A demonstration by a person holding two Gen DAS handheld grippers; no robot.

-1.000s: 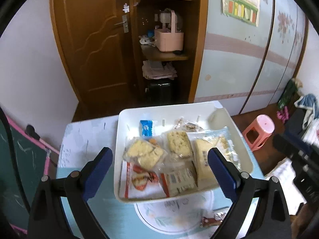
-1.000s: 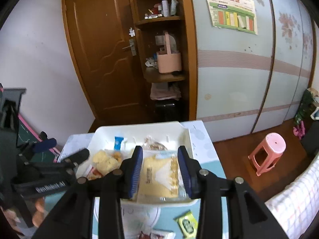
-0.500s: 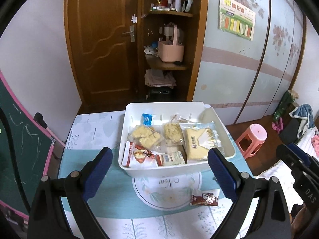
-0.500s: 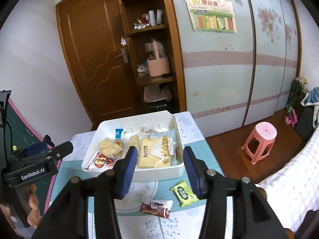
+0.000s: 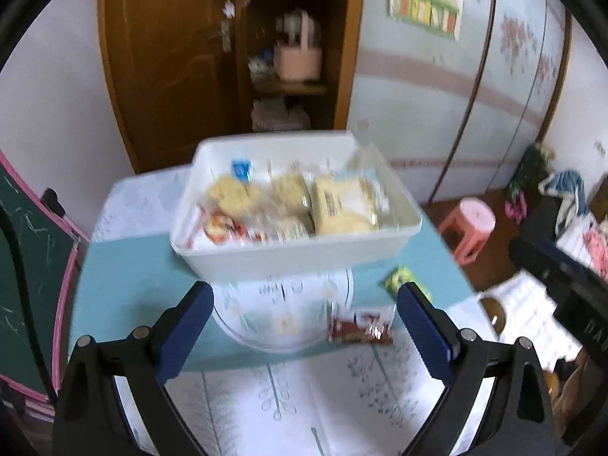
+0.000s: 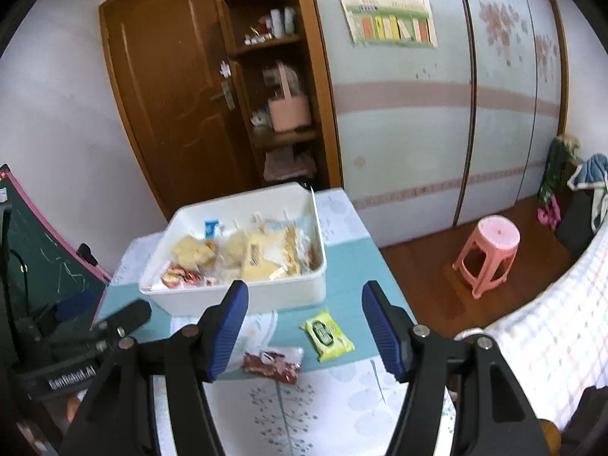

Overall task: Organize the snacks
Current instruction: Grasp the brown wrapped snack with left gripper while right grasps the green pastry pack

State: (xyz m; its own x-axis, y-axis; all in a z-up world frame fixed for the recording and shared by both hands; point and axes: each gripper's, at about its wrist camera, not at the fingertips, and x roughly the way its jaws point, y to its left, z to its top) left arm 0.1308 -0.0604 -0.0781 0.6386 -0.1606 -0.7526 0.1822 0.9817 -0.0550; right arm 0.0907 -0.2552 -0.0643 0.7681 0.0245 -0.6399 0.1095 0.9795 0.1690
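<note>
A white bin (image 5: 288, 258) (image 6: 266, 292) holds several wrapped snacks, among them a large yellow cake pack (image 5: 342, 205) (image 6: 266, 254). On the table in front of it lie a dark red snack packet (image 5: 359, 328) (image 6: 271, 364) and a green packet (image 5: 402, 277) (image 6: 327, 332). My left gripper (image 5: 304, 326) is open and empty, above the table short of the bin. My right gripper (image 6: 304, 326) is open and empty, with the green packet between its fingers in view. The left gripper also shows at the left of the right wrist view (image 6: 95, 326).
The table (image 5: 125, 288) has a teal and white floral cloth. A chalkboard (image 5: 26, 266) stands at its left. A pink stool (image 6: 490, 250) is on the floor to the right. A wooden door and shelf unit (image 6: 281, 114) stand behind the table.
Both grippers have pulled back from the bin toward the table's near side. The right gripper has opened wider and left the yellow cake pack in the bin.
</note>
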